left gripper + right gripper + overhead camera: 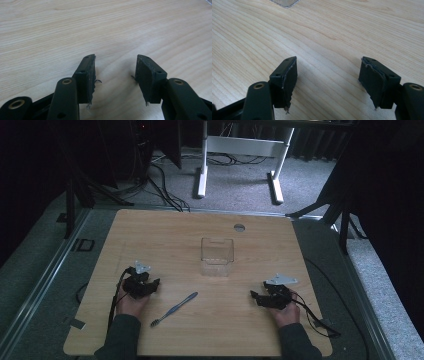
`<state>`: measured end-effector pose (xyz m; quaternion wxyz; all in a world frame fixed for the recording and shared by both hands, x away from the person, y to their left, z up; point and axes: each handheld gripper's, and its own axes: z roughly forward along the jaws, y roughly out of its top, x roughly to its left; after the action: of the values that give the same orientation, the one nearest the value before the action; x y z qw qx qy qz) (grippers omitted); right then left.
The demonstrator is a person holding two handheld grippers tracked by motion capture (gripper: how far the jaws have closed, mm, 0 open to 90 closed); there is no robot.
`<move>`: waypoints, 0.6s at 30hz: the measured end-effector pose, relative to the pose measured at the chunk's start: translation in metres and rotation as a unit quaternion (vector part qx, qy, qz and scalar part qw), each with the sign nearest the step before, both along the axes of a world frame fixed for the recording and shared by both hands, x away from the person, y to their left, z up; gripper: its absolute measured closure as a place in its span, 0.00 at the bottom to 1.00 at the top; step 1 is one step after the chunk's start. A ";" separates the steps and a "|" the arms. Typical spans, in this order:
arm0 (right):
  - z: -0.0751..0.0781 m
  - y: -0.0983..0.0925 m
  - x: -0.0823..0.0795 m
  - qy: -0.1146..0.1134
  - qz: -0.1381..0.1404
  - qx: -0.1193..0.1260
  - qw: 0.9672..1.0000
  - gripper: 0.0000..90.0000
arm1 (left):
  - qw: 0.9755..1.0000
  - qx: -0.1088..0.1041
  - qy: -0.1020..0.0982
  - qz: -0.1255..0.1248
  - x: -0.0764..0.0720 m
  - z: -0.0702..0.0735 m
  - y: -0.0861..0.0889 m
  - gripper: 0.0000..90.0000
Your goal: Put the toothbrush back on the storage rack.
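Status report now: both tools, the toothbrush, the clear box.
Left tool open, empty. Right tool open, empty. Toothbrush flat on table, nearer left tool, untouched. Clear box upright mid-table; nothing between.

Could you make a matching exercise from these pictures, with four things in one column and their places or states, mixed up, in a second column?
Things:
1. toothbrush
2. clear container
3. left tongs
4. right tongs

Places or states:
A. open and empty, in the hand at the right side of the table
B. stands upright near the middle of the table
C. lies flat on the wood between the two hands, bristles toward the near edge
D. open and empty, in the hand at the left side of the table

Pairs: 1-C, 2-B, 3-D, 4-A
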<state>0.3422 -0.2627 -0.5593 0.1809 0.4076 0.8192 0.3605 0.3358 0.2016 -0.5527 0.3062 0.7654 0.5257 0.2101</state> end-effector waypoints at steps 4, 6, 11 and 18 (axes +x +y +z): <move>0.000 0.000 0.000 -0.001 0.000 0.000 1.000 0.34 | 1.000 -0.006 -0.010 -0.009 -0.006 0.006 -0.002 0.55; 0.000 0.000 0.000 -0.001 0.001 -0.001 1.000 0.34 | 1.000 -0.011 -0.013 -0.015 -0.009 0.010 -0.002 0.55; 0.000 0.000 0.000 -0.001 0.001 -0.001 1.000 0.33 | 0.999 -0.026 -0.019 -0.024 -0.012 0.021 0.001 0.54; 0.000 0.000 0.000 0.000 0.001 -0.001 1.000 0.33 | 0.998 -0.027 -0.024 -0.047 -0.018 0.036 0.000 0.55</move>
<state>0.3422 -0.2626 -0.5594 0.1811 0.4066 0.8198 0.3602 0.3177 0.2018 -0.5171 0.3489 0.7751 0.4873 0.2000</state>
